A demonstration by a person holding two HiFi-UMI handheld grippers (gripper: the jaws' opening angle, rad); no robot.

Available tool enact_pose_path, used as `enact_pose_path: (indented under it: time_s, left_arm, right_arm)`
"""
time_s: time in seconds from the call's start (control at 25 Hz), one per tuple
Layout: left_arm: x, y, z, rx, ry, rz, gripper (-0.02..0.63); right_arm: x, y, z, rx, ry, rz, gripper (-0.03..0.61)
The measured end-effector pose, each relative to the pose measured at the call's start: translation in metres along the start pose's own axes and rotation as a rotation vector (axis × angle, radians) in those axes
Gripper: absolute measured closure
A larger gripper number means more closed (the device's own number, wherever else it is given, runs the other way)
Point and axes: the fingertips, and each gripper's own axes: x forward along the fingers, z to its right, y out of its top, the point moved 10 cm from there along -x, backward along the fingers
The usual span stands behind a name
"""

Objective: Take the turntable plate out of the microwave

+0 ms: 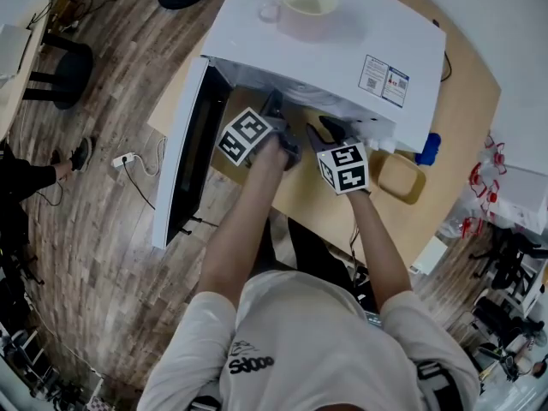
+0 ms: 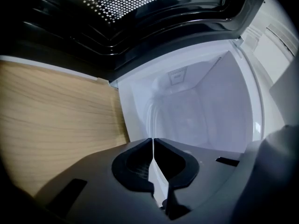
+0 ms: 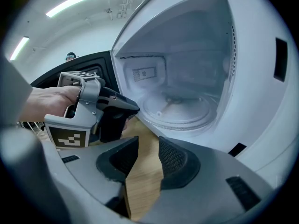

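Wood-plank flooring surrounds the pale tabletop (image 1: 467, 71) that carries the white microwave (image 1: 282, 58). Its door (image 1: 190, 144) is swung wide to the left, and a cup (image 1: 306, 5) stands on its roof.

Turntable plate (image 3: 180, 108): seated flat on the cavity floor, with neither claw touching it.

Left claw (image 2: 153, 141): jaws pressed together with nothing between them, poised at the cavity mouth on the door side.

Right claw (image 3: 148, 143): jaws apart and empty, with only bare tabletop showing through the gap, held just outside the opening.

I judge the step in hand to be the approach, before any grasp. For the next move, as I read it, I must advance the open right claw or part the left one. One jaw then slides under the plate's near rim, the claw clamps, and I lift the plate off its seat and draw it out level.
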Motion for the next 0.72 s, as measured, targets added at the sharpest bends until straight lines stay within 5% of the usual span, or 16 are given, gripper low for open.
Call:
enact_pose_path:
  time_s: [0.48,0.72]
  left_arm:
    - [-0.008,-0.008,0.000,-0.021,-0.025,0.010,0.589]
    - [-0.018,-0.012,-0.008,-0.004,-0.022,0.030,0.591]
  right_arm:
    - [-0.002,-0.005,0.007,0.140,0.025,0.025,0.463]
    - [-0.001,-0.010,0.022,0.443,0.109,0.109,0.463]
